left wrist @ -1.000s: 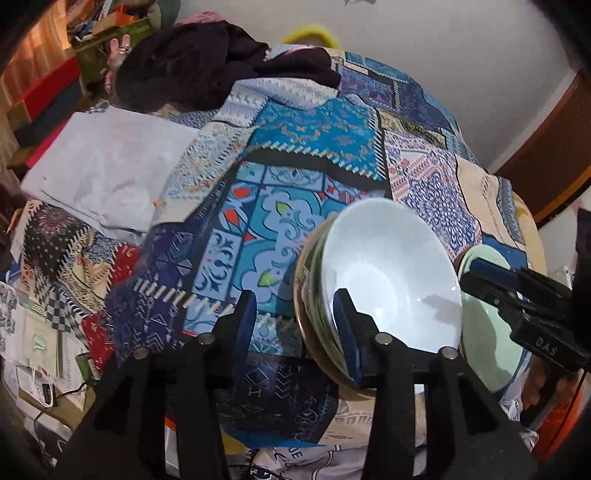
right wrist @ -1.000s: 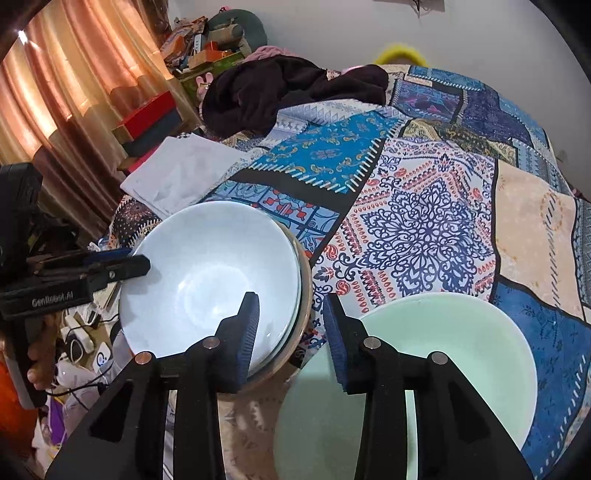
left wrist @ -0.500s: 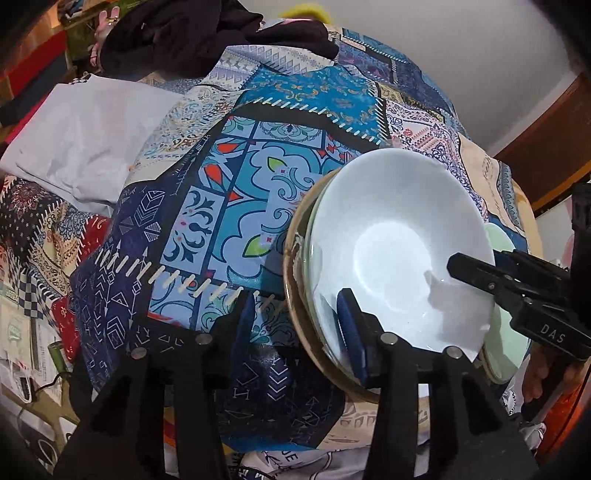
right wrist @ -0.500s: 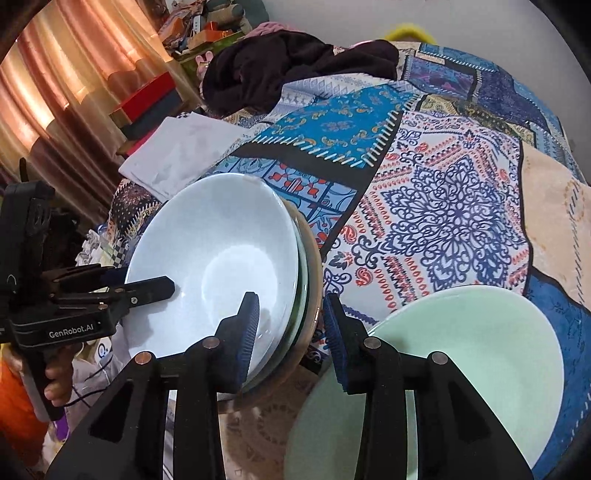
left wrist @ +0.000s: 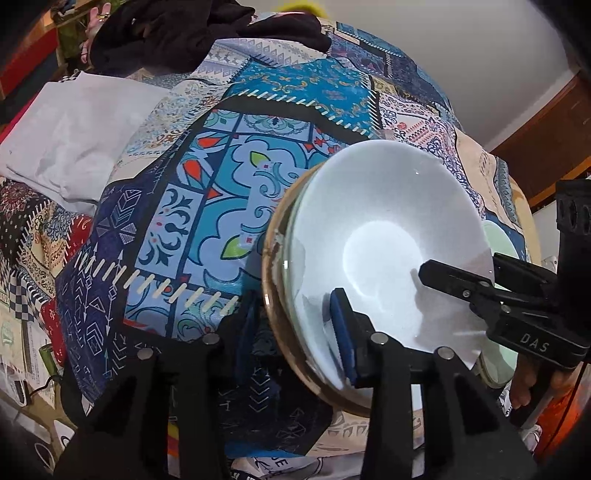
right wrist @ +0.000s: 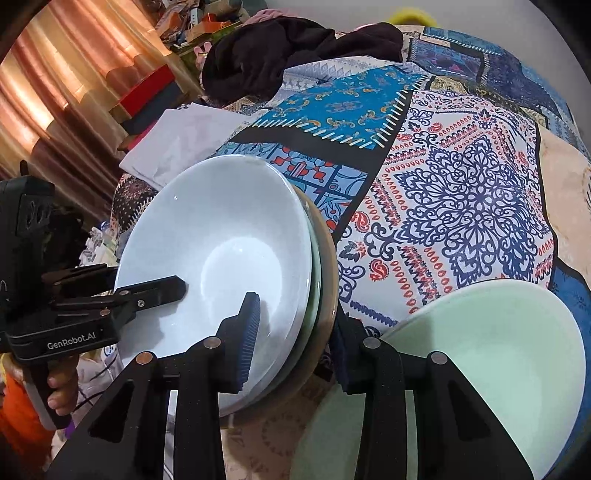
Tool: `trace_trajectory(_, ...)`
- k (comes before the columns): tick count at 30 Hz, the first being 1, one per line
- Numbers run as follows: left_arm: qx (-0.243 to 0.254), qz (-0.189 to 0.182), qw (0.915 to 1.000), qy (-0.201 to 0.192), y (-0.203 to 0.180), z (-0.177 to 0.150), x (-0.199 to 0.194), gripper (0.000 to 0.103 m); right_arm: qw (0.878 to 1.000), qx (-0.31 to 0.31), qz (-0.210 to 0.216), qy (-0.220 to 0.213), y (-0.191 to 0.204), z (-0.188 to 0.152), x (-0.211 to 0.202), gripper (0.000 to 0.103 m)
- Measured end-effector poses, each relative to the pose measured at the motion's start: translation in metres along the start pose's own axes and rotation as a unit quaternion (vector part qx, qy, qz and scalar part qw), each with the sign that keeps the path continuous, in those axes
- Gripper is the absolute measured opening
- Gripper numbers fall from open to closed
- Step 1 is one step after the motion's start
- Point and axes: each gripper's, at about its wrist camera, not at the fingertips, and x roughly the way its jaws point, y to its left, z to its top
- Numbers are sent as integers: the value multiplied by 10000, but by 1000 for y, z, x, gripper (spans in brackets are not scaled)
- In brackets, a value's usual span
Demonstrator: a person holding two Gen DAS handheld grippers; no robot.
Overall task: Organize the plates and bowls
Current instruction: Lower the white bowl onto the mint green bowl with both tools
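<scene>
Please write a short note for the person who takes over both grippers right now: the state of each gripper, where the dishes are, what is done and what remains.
Left gripper: open, its jaws straddling the near rim of the stack.
Right gripper: open, straddling the opposite rim.
White bowl tops the stack, over a greenish dish and a brown plate, on the patchwork cloth.
Pale green bowl sits apart, beside the stack.
Done: one stack built. Left: close on the stack; green bowl probably joins.

A home bedroom. A bed under a patchwork bedspread carries a dark heap of clothes and a pale pillow. Orange curtains hang beside cluttered shelves.
</scene>
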Motion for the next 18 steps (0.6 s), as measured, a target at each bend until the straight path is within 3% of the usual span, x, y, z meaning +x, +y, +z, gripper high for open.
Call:
trace_trajectory(9, -192, 22, 9998, 85, -6, 3, 2, 34, 9998, 180, 47, -14, -2, 0, -4, 30)
trace_trajectory(18, -222, 287, 9993, -3, -18, 5, -7, 34, 9992, 374, 60, -103, -6, 1, -13, 30)
